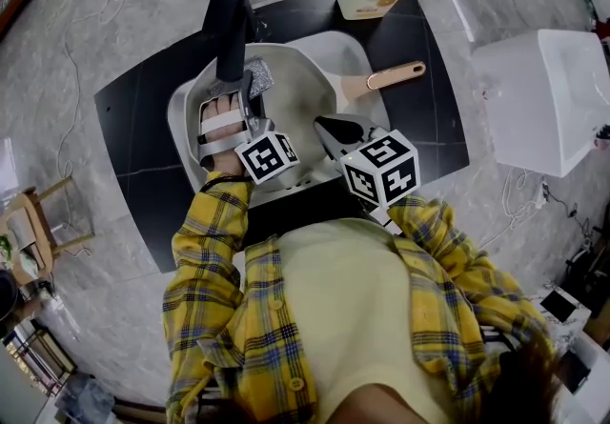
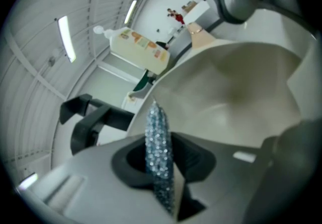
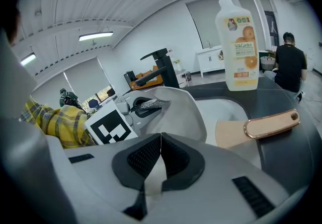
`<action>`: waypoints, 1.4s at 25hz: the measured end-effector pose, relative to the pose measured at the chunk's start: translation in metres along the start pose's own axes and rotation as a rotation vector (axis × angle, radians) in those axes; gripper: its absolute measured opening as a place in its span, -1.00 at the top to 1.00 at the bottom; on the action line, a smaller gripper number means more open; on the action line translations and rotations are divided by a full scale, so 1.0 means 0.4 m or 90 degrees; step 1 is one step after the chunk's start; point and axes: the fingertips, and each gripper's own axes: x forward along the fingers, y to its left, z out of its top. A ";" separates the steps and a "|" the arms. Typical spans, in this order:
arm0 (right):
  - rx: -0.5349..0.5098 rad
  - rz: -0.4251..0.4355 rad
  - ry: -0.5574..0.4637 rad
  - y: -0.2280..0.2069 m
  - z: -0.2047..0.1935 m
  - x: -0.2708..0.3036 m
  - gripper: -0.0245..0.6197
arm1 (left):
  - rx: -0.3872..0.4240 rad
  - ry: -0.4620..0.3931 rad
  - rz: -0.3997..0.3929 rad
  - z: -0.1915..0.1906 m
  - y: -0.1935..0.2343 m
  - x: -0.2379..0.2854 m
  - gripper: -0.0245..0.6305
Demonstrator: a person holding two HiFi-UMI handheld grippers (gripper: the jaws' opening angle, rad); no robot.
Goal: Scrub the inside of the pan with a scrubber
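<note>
— Where's the scrubber [image 2: 158, 147]?

— In the left gripper [image 1: 250, 87]. Its jaws are pressed onto it, open only as far as the sparkly silver pad is thick. The pad stands edge-on, its long axis running out along the jaws and past the tips.

— And the pan [image 1: 305, 79]?

— Straight ahead of that gripper and a touch to its right. It's pale grey, and the hollow faces the pad. I can't tell from here whether the pad's tip touches the pan's wall yet. It looks to be right at the far-left corner, just beside the black faucet [image 1: 229, 22].

— What's the other hand doing?

— The right gripper [image 3: 160, 160] has its jaws drawn together on a thin pale edge. I'd say that's the pan's near rim, pinched to steady it. The handle [image 3: 269, 125], wood with a rose-gold end, runs off ahead and to the right of that gripper.

— So which one scrubs?

— The left, I'd judge. It has the pad and sits nearer the inside. The stroke would go forward and rightward across the bottom.

— Anything else around?

— The pan sits in a white basin [image 1: 176, 122] let into a black surface [image 1: 133, 127]. Beyond the right gripper stands a pump bottle [image 3: 240, 47] with oranges on the label. The name looks like "SoftGarden", though I wouldn't swear to it.
</note>
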 end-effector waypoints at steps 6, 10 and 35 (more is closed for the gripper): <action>-0.002 0.002 0.001 0.007 -0.004 -0.002 0.88 | 0.016 0.022 -0.018 -0.015 -0.028 0.016 0.65; -0.001 -0.001 0.004 0.007 -0.009 -0.008 0.88 | 0.002 0.032 -0.050 -0.017 -0.060 0.031 0.65; 0.011 -0.016 0.001 0.001 -0.021 -0.022 0.88 | -0.073 0.035 -0.213 0.024 -0.173 0.029 0.65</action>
